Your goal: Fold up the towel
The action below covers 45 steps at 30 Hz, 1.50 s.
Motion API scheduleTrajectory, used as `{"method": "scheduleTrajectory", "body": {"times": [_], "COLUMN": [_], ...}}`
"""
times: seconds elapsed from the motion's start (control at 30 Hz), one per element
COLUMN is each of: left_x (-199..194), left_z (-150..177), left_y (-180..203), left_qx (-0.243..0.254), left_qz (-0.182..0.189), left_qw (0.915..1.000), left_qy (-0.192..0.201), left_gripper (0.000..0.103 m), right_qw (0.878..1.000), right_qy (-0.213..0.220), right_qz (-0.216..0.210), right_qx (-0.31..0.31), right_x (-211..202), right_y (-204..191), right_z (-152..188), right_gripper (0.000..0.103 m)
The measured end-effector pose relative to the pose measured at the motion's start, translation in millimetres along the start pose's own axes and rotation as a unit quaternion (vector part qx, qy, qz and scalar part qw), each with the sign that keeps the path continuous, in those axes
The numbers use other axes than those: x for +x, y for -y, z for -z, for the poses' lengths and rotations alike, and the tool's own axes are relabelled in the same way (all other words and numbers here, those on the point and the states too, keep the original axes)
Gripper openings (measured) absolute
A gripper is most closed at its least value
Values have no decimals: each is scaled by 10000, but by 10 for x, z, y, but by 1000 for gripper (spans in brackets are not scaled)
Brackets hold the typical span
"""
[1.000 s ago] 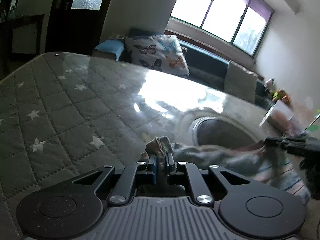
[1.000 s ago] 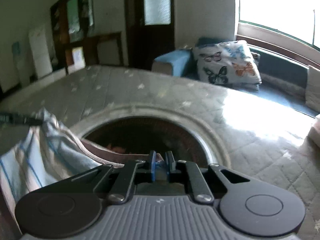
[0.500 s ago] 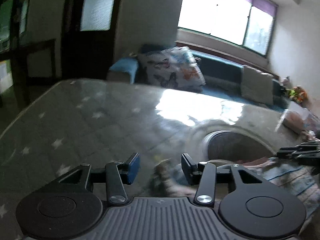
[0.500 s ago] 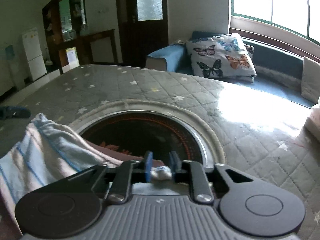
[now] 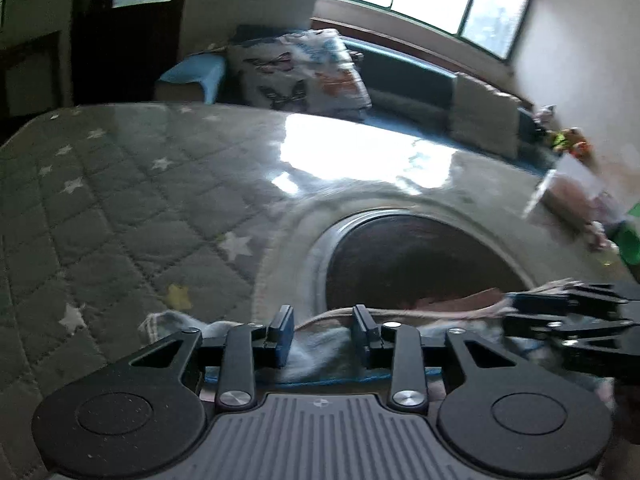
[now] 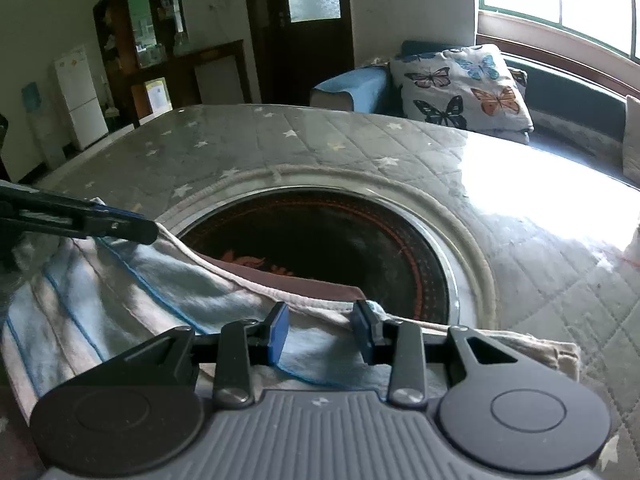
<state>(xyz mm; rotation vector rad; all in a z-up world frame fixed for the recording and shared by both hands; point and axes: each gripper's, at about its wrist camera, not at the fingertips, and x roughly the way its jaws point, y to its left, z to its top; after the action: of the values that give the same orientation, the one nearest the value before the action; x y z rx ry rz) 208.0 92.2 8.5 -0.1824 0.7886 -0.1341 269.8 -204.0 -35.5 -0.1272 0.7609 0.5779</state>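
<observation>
Quilted grey cover (image 6: pixel 520 280) with white stars spreads over the table, and the striped towel (image 6: pixel 132 292) lies slack on its near side, its far edge lapping the dark round plate (image 6: pixel 328 248) set in the middle. One fold looks just laid down; the next move, I judge, calls for fresh grips on an edge. Both left tongs (image 5: pixel 322 334) and right tongs (image 6: pixel 322 330) have just been opening, and cloth lies under each gap, unpinched.
</observation>
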Motion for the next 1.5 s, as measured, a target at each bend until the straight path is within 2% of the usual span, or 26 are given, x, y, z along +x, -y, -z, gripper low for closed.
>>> {"method": "scheduleTrajectory", "body": {"times": [0.13, 0.17, 0.23, 0.3, 0.37, 0.43, 0.5, 0.73, 0.8, 0.83, 0.93, 1.07, 1.17, 1.27, 1.43, 1.5], "left_x": [-65, -102, -215, -346, -477, -614, -751, -1077, -1140, -1151, -1179, -1213, -1263, -1324, -1506, -1542], "left_z": [52, 76, 100, 133, 203, 308, 440, 967, 1104, 1153, 1274, 1327, 1361, 1373, 1406, 1414], "left_y": [29, 41, 65, 93, 121, 142, 147, 164, 148, 137, 86, 14, 19, -8, -32, -50], "left_qx": [39, 61, 109, 188, 255, 321, 374, 464, 496, 478, 312, -6, -53, -203, -375, -475], "left_qz": [-57, -77, -108, -124, -176, -267, -421, -890, -1035, -1072, -1061, -880, -898, -799, -611, -522], "left_qw": [9999, 9998, 9995, 9990, 9985, 9978, 9968, 9934, 9918, 9916, 9926, 9949, 9943, 9945, 9941, 9942], "left_qy": [145, 191, 290, 388, 446, 511, 570, 550, 567, 546, 493, 494, 579, 649, 820, 810], "left_gripper": [36, 39, 45, 49, 53, 55, 58, 65, 65, 65, 61, 30, 12, 8, 7, 7], "right_qw": [9999, 9999, 9998, 9997, 9993, 9987, 9983, 9942, 9937, 9935, 9936, 9969, 9986, 9979, 9921, 9897], "right_qy": [56, 72, 105, 104, 88, 57, 17, -31, -26, -24, -29, 89, 276, 430, 515, 514], "right_qz": [84, 101, 111, 12, -57, -129, -202, -255, -242, -248, -230, -79, 153, 476, 1043, 1174], "right_qx": [-25, -61, -151, -229, -354, -480, -551, -1048, -1090, -1111, -1107, -777, -429, -85, 477, 636], "right_x": [-80, -114, -206, -279, -346, -403, -452, -653, -718, -753, -860, -1056, -1249, -1413, -1568, -1585], "right_y": [-33, -46, -111, -183, -287, -414, -532, -950, -1017, -1043, -1061, -919, -746, -506, -92, 35], "right_z": [6, 4, 16, 17, 60, 127, 203, 565, 678, 733, 879, 964, 1001, 1045, 1153, 1182], "right_gripper": [39, 45, 48, 57, 62, 62, 73, 77, 85, 85, 85, 85, 85, 85, 83, 79]}}
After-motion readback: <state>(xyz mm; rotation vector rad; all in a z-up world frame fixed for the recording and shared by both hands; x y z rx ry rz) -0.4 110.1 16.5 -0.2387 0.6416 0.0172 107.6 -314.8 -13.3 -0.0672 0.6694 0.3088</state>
